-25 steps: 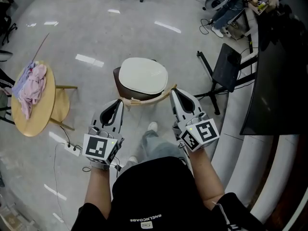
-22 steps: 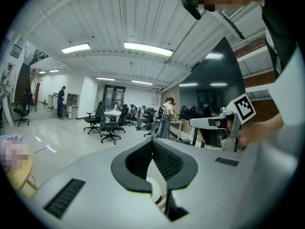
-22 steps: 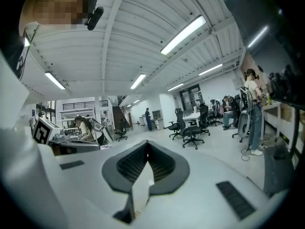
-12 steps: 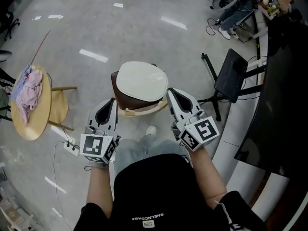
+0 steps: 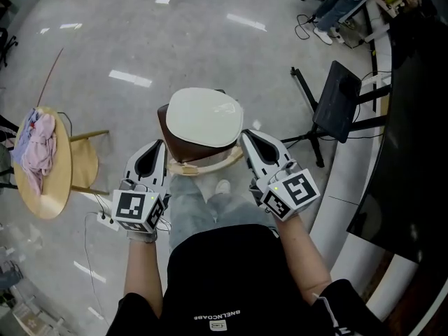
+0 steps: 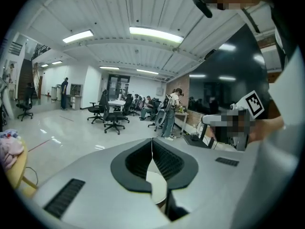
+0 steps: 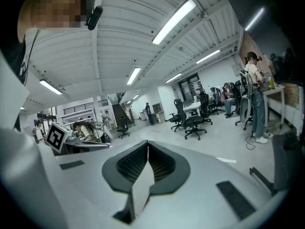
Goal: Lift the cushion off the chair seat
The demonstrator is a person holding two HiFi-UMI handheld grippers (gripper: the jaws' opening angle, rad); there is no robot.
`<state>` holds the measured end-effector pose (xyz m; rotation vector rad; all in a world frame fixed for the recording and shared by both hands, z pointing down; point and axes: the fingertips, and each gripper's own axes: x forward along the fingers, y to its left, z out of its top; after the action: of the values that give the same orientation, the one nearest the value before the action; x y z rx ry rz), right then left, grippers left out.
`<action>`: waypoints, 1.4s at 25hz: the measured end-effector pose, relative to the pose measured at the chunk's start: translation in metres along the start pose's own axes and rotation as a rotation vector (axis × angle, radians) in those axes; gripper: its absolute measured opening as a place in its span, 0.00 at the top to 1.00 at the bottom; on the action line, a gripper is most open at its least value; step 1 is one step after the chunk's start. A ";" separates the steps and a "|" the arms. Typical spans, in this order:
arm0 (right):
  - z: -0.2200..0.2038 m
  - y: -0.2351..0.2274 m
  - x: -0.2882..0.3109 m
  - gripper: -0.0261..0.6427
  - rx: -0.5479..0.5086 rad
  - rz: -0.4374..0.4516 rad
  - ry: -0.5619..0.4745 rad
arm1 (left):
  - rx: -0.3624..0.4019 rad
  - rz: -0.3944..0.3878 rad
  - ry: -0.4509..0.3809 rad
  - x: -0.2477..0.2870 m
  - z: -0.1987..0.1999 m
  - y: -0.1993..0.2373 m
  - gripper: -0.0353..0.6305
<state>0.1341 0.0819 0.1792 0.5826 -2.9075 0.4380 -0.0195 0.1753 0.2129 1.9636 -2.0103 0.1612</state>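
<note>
The left gripper [image 5: 158,145] hung just beside the near left edge of the chair [image 5: 172,136], its jaws pressed together with nothing pinched between them; only a cream sliver showed in the hollow behind the tips. Farther left, well apart, stood a round wooden table [image 5: 52,187] with a pink cloth [image 5: 35,145] on it, out of harm's way.

Between the two tools, the cream cushion [image 5: 205,116] lay flat on the brown seat, not yet lifted, with the curved wooden backrest rail [image 5: 203,165] on the near side between the person and the cushion.

The right gripper [image 5: 246,136] sat just beside the cushion's near right edge, its jaws likewise closed on nothing.

The likeliest trouble was in the pinch. Both pairs of jaws would have to spread first; pushed in closed, they would probably shove the cushion across the seat or nudge the chair. The cushion's edge seemed to lie flush on the seat, so a low bite might catch the seat rim too. If only one side gripped, the soft pad would likely sag, fold and slip free. The rail could also snag a jaw.
</note>
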 end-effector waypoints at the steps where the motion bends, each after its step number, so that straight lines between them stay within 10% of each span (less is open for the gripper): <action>1: -0.001 -0.001 0.003 0.96 0.003 -0.009 0.004 | 0.001 -0.018 0.006 0.005 0.000 0.004 0.93; 21: -0.037 -0.005 0.106 0.96 0.060 -0.148 0.098 | 0.011 -0.216 0.200 0.100 -0.046 0.110 0.92; 35: -0.074 -0.034 0.163 0.95 0.105 -0.224 0.197 | -0.108 -0.279 0.444 0.192 -0.139 0.169 0.71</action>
<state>0.0043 0.0170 0.2900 0.8197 -2.6086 0.5838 -0.1654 0.0430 0.4272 1.9105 -1.4257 0.3761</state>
